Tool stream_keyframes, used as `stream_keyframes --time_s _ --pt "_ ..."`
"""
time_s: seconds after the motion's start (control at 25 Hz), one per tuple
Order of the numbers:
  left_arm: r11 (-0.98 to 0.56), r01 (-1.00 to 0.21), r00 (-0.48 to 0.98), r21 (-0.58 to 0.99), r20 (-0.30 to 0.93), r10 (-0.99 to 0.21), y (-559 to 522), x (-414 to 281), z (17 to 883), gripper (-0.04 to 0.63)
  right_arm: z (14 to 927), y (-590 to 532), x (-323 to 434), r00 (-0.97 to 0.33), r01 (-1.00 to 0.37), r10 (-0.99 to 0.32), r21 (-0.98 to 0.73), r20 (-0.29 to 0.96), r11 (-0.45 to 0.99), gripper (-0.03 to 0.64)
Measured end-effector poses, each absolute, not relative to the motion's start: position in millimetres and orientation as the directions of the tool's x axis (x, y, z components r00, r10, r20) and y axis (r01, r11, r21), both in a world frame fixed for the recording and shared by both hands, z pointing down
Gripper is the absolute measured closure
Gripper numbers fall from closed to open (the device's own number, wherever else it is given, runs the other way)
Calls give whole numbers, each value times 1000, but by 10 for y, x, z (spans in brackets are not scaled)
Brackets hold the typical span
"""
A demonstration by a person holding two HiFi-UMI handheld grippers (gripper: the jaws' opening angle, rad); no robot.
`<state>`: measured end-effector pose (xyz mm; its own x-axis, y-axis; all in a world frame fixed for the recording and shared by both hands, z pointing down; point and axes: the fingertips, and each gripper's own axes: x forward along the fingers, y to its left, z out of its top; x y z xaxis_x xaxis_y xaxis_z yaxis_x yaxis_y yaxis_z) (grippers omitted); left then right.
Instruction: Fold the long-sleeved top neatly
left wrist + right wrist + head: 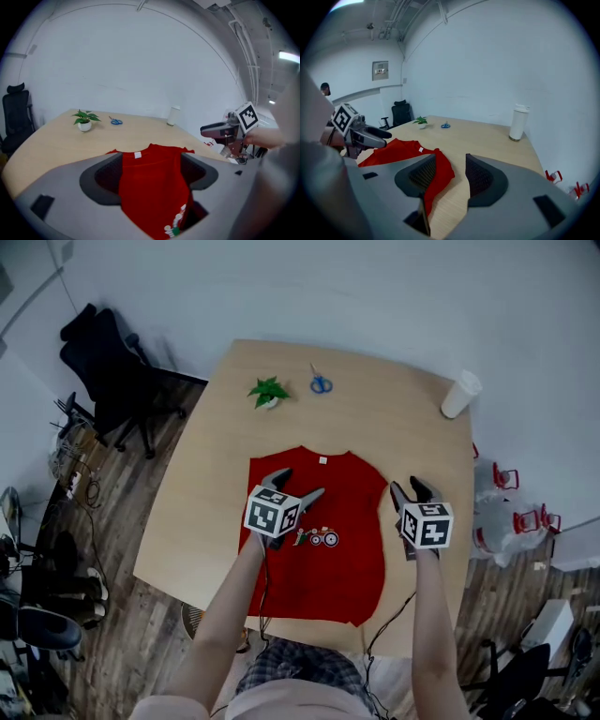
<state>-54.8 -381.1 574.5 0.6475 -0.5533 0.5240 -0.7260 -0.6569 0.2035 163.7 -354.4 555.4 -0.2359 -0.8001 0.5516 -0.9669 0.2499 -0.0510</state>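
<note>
A red long-sleeved top (328,563) lies flat on the wooden table (394,418), collar toward the far side, a small picture (319,537) on its chest. No sleeve sticks out at either side. My left gripper (295,484) hovers over the top's left chest with its jaws wide open; in the left gripper view the top (150,187) shows in the gap, below the open gripper (151,164). My right gripper (410,488) hangs by the top's right edge, jaws partly apart and empty. In the right gripper view that gripper (451,176) frames bare wood and the red edge (440,173).
At the table's far side stand a small potted plant (268,391), blue scissors (321,383) and a white cup (460,394). A black office chair (108,371) stands off the far-left corner. Bags and red-handled items (511,517) lie on the floor at right.
</note>
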Motion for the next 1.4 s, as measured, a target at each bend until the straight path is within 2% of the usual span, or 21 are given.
stream_keyframes --time_s 0.32,0.52,0.68,0.88,1.0,1.2,1.32,1.4 --pt "-779 -623 613 68 662 -432 -4385 -896 5908 212 5683 -4067 1098 -401 -819 -656 71 640 570 407" --pt "-843 -537 575 24 741 -346 -4711 -942 6100 232 5911 -4360 843 -432 -694 -560 136 707 707 407" --pt "-875 -482 547 50 797 -256 -4843 -952 6367 264 6152 -4520 676 -446 -602 -483 147 754 785 410" --pt "-901 -427 513 78 841 -170 -4919 -894 6631 265 6479 -4583 548 -433 -513 -394 137 811 847 411" --pt "-902 -422 499 95 854 -144 -4976 -868 6722 298 6607 -4603 547 -409 -490 -356 126 840 863 413" --pt "-917 -385 467 107 879 -93 -4942 -849 6857 350 6747 -4618 602 -371 -495 -312 99 875 863 422" --pt "-915 -386 471 114 878 -89 -4935 -848 6860 360 6803 -4594 604 -366 -503 -271 56 890 862 428" --pt "-918 -382 471 111 877 -90 -4913 -841 6858 381 6840 -4569 586 -377 -514 -249 22 892 857 453"
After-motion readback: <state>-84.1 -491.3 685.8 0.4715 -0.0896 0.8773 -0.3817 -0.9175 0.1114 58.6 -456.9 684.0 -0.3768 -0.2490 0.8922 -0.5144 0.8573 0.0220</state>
